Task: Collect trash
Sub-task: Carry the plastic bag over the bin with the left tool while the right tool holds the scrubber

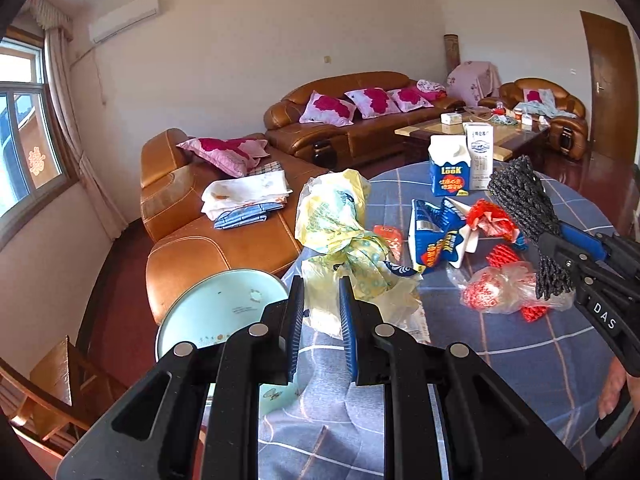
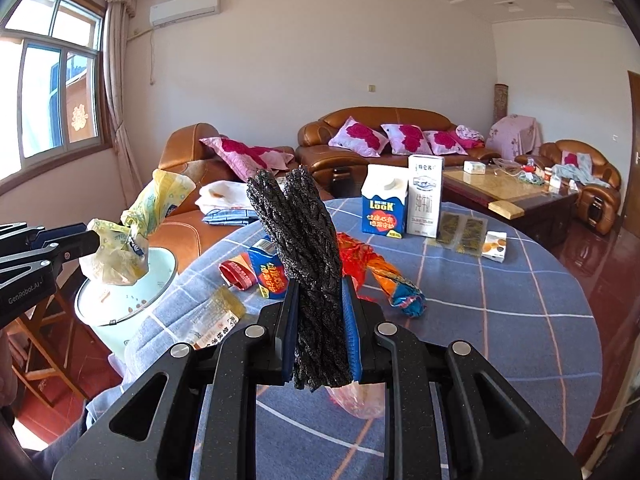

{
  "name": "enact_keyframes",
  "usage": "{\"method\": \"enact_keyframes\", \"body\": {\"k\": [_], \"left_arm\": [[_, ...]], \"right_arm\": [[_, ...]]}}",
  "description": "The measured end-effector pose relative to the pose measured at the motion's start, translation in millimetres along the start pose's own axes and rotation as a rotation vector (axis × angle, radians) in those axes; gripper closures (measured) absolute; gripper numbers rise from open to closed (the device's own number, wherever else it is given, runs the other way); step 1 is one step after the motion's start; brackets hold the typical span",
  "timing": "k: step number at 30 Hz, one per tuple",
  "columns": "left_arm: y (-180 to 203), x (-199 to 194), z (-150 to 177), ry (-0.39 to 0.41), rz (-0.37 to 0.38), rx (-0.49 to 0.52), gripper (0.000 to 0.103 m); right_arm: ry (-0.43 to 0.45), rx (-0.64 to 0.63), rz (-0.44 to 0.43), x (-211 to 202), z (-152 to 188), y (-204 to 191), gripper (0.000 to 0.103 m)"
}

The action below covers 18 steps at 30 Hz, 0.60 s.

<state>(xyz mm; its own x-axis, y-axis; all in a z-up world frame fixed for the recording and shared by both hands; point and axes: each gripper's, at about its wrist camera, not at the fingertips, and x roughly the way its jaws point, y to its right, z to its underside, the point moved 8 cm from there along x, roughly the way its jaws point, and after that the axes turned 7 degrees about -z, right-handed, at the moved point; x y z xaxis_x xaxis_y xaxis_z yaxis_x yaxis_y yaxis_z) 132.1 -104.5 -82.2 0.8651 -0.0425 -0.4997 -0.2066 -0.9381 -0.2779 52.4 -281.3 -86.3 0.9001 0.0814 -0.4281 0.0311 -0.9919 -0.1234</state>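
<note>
Gripping yellow bag [image 1: 340, 236] — left gripper [image 1: 322, 312] above bin [image 1: 208, 312]; right gripper [image 2: 318, 328] clamping black bundle [image 2: 300, 240].

a round table [image 2: 500, 320] in blue checked cloth bears milk cartons [image 2: 404, 204], crumpled wrappers [image 2: 396, 280] and a small box [image 2: 495, 245].

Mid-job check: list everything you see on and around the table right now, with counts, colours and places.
Yellow plastic bag: one, held over the bin.
Bin: one, pale green, beside the table's left edge.
Black foam netting: one bundle, held above the table.
Blue cartons: two; one upright at the far side, one flattened mid-table.
White milk carton: one, upright beside the blue one.
Red wrappers: several, mid-table.
Table: one, blue checked cloth.
Sofas: brown leather, behind.
Left hand-held gripper: shut on bag.
Right hand-held gripper: shut on netting.
</note>
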Motion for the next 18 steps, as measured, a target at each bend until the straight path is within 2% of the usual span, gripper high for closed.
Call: {"method": "enact_keyframes", "body": {"k": [5, 18], "left_arm": [[-23, 9, 3, -0.009, -0.068, -0.007, 0.085], [-67, 28, 9, -0.044, -0.17, -0.028, 0.085]], "right_arm": [[-0.004, -0.051, -0.022, 19, -9, -18, 0.082], [-0.011, -0.15, -0.07, 53, -29, -59, 0.082]]}}
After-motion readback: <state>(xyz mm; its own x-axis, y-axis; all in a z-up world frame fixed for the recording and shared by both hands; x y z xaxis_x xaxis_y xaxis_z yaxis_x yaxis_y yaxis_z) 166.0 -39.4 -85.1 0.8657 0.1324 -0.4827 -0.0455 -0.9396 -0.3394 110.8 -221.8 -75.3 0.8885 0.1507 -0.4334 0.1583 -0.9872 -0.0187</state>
